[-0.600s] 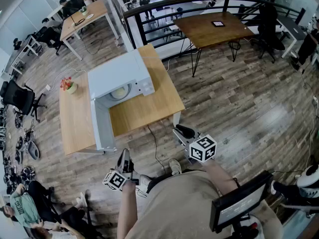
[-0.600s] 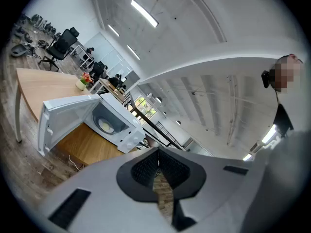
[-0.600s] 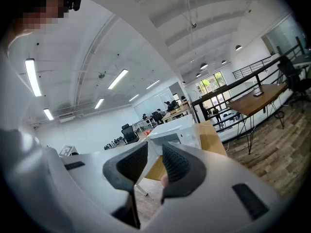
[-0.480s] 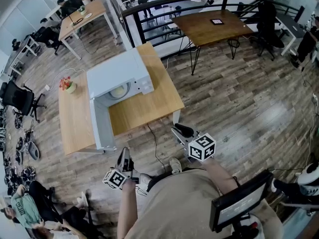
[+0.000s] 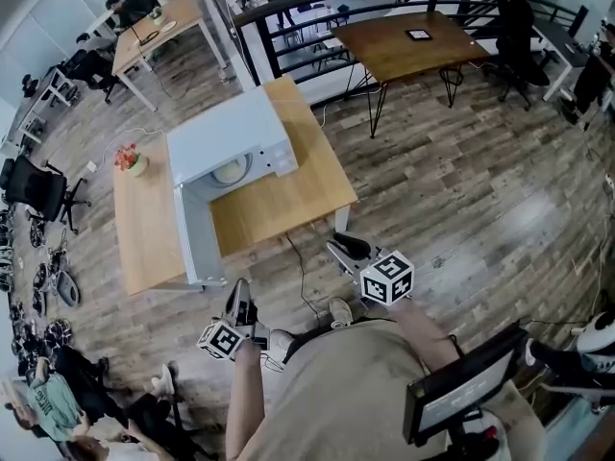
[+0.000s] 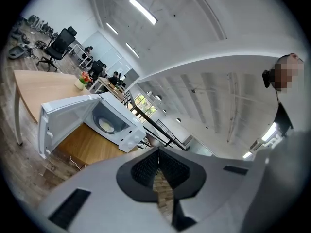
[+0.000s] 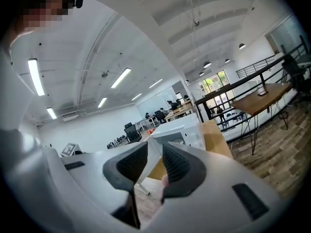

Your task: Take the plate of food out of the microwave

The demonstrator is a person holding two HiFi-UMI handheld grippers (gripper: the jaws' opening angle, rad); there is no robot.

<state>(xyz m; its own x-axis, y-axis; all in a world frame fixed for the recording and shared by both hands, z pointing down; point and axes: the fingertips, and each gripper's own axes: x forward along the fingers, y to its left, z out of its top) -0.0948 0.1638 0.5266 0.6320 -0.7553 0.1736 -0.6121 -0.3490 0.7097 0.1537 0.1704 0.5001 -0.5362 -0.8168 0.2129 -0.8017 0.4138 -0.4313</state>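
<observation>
Plate of food (image 5: 231, 173) is sitting inside the microwave (image 5: 223, 137) on the wooden worktop (image 5: 288, 205), with the door (image 5: 195, 243) hanging wide open. Left gripper (image 5: 238, 303) is pointing at it, fingers pressed together, empty. Right gripper (image 5: 344, 249) is holding its fingers slightly apart, gripping nothing.

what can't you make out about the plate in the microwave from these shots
- Food on the plate: too small in the head view, just a pale disc inside the microwave.
- Left gripper view: the plate is again too small and far off to tell the food.
- Right gripper view: the plate is hidden, as the right gripper covers most of the cavity.
- Microwave controls: too small in every view.
</observation>
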